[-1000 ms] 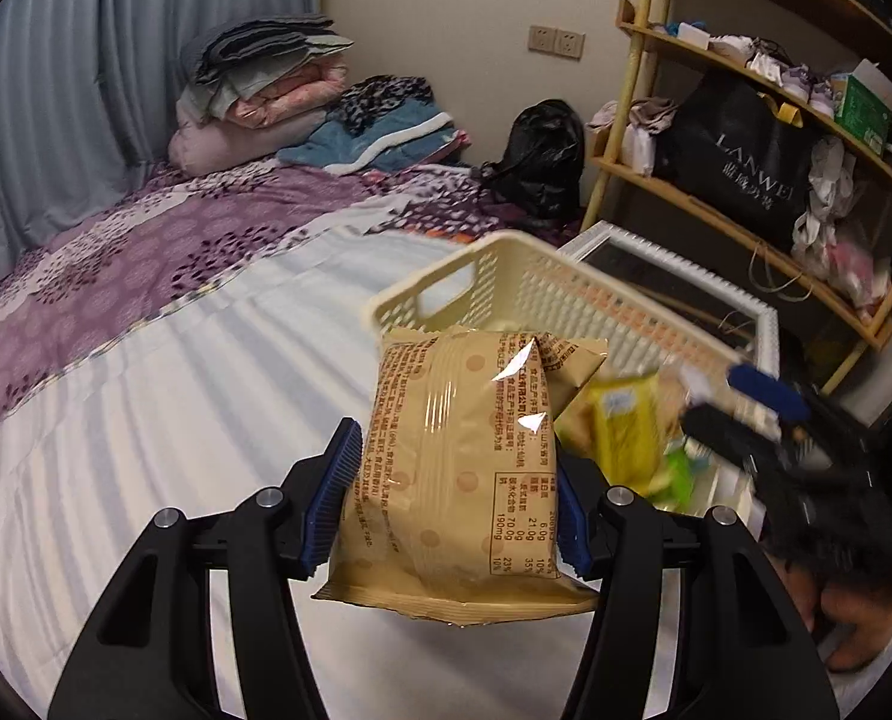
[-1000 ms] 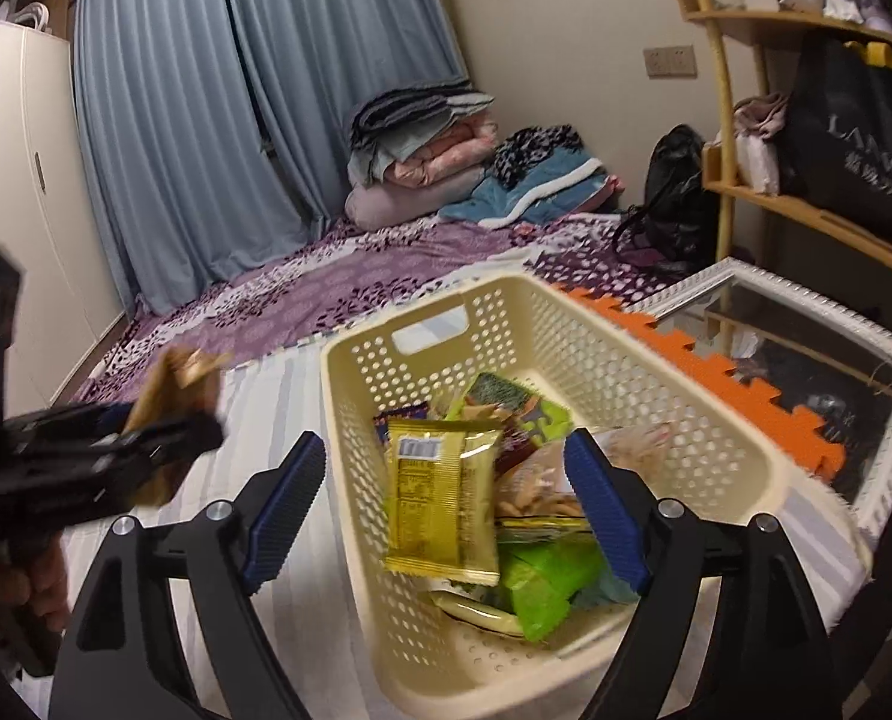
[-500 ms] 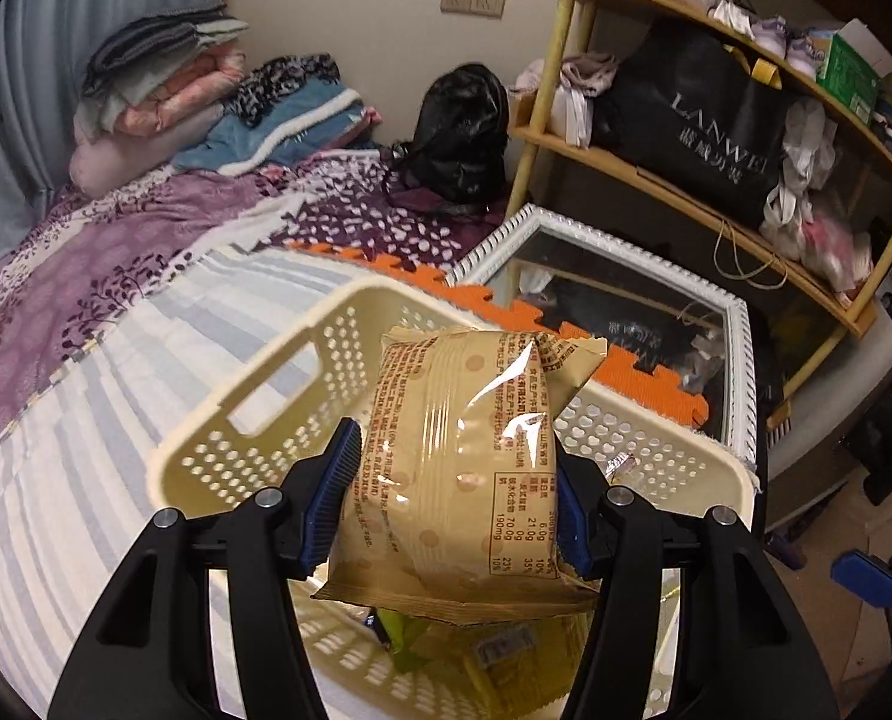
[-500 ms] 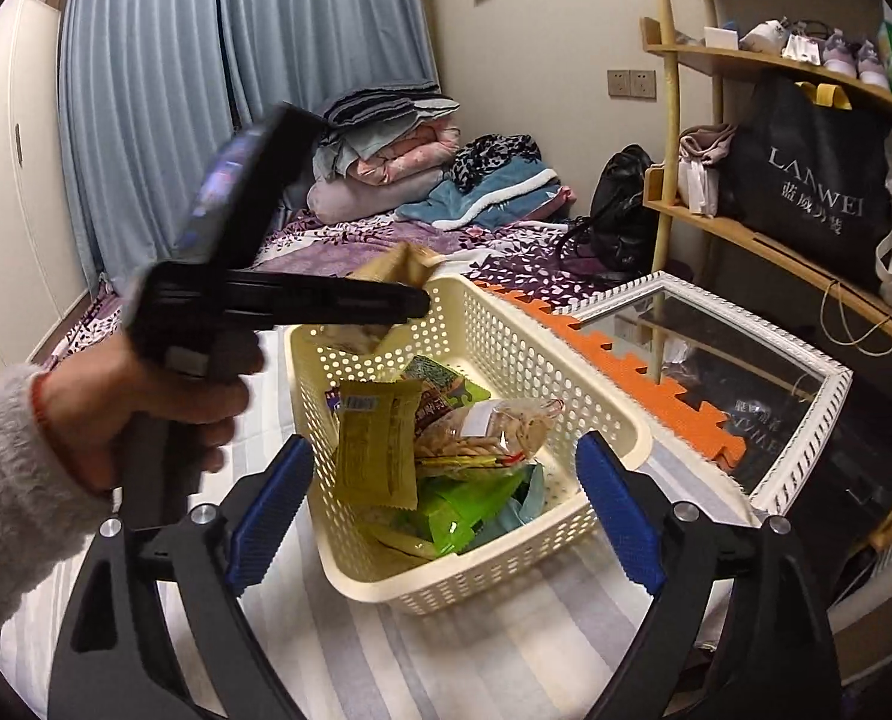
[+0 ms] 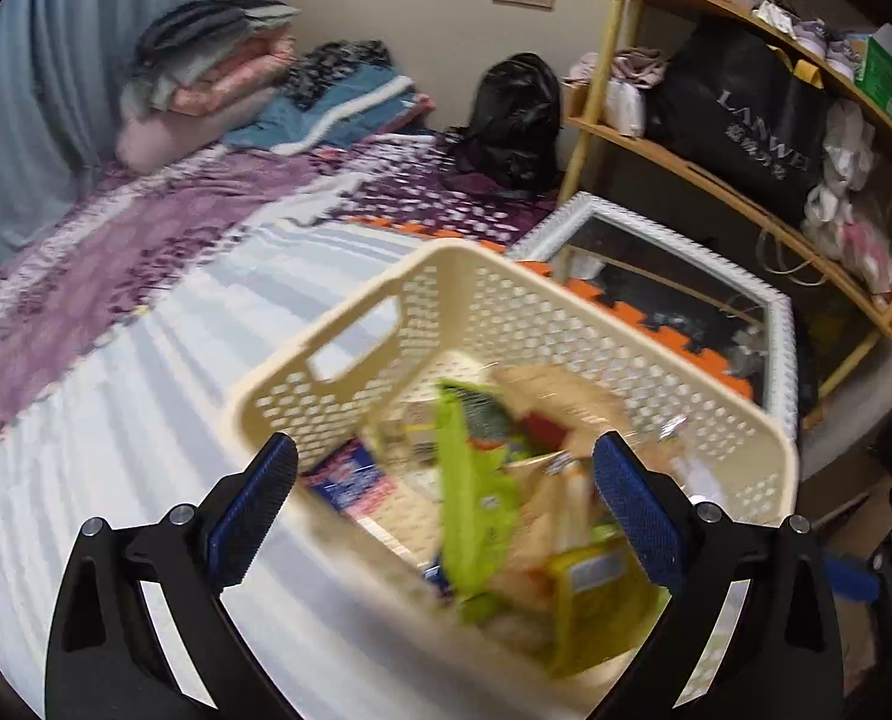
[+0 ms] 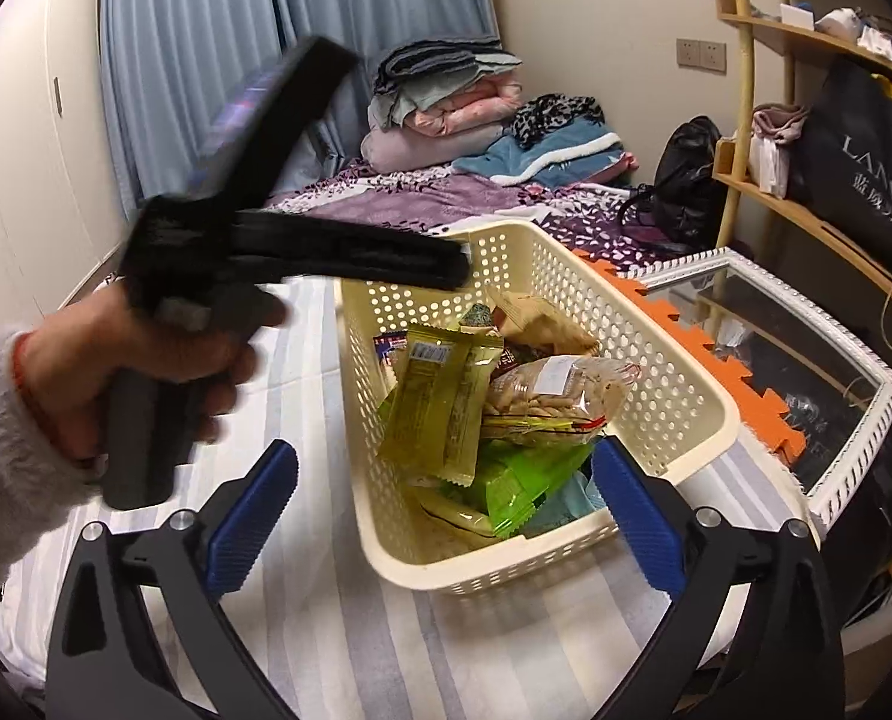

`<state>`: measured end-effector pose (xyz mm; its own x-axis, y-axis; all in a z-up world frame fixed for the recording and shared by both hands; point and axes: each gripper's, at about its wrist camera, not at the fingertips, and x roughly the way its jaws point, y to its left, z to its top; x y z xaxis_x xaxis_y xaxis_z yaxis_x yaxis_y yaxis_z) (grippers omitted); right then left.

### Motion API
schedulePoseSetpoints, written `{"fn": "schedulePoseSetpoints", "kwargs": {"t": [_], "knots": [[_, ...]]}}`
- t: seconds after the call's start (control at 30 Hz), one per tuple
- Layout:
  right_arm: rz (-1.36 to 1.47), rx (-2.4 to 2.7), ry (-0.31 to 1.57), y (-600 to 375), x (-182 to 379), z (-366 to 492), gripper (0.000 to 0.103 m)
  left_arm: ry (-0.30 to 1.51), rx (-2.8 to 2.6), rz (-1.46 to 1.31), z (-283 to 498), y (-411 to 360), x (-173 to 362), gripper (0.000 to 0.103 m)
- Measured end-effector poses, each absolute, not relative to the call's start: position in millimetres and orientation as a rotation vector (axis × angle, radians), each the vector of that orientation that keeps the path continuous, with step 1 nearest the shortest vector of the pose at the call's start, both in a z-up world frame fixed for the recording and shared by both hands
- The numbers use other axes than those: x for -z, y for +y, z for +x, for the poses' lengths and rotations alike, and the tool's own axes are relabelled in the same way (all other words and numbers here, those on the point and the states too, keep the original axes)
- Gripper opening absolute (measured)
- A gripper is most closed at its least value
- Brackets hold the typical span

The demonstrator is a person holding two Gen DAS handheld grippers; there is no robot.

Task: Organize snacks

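A cream perforated basket (image 5: 350,384) stands on the striped bed sheet and holds several snack packets. Directly over it hangs my left gripper (image 5: 444,444); its jaws are opening and nothing sits between the pads. The tan biscuit packet (image 6: 536,324) lies inside at the far end. A yellow-green packet (image 6: 440,396), a clear bag of nuts (image 6: 554,390) and a green packet (image 6: 524,480) lie nearer. My right gripper (image 6: 444,450) hovers at the basket's near end (image 6: 506,570), jaws opening, gripping nothing. In the right wrist view a hand (image 6: 146,372) holds the left gripper's fingers (image 6: 356,252) above the basket rim.
The bed's striped sheet (image 5: 116,420) spreads left of the basket. Folded bedding (image 5: 206,78) is piled at the far end. A white-framed mirror (image 5: 686,312) and orange foam mat (image 6: 716,372) lie on the right, by a wooden shelf (image 5: 686,162) and a black backpack (image 5: 518,120).
My left gripper swung over the basket and opened; the tan packet left its pads and now lies in the basket. My right gripper's jaws spread wider.
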<state>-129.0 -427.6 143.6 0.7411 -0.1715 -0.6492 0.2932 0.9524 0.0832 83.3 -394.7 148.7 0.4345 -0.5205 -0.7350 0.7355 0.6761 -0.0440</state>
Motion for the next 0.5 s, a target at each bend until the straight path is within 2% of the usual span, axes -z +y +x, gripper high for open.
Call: {"fn": "schedulePoseSetpoints", "kwargs": {"t": [0.27,0.5], "knots": [[0.073,0.231,0.749,-412.1,-136.0,-123.5,0.098,0.744,0.469,0.275,60.2,-321.1,-146.3,0.100],[0.074,0.175,0.707,-413.1,-143.0,-136.2,0.098,0.679,0.327,0.240,13.1,-281.3,-158.5,0.100]]}}
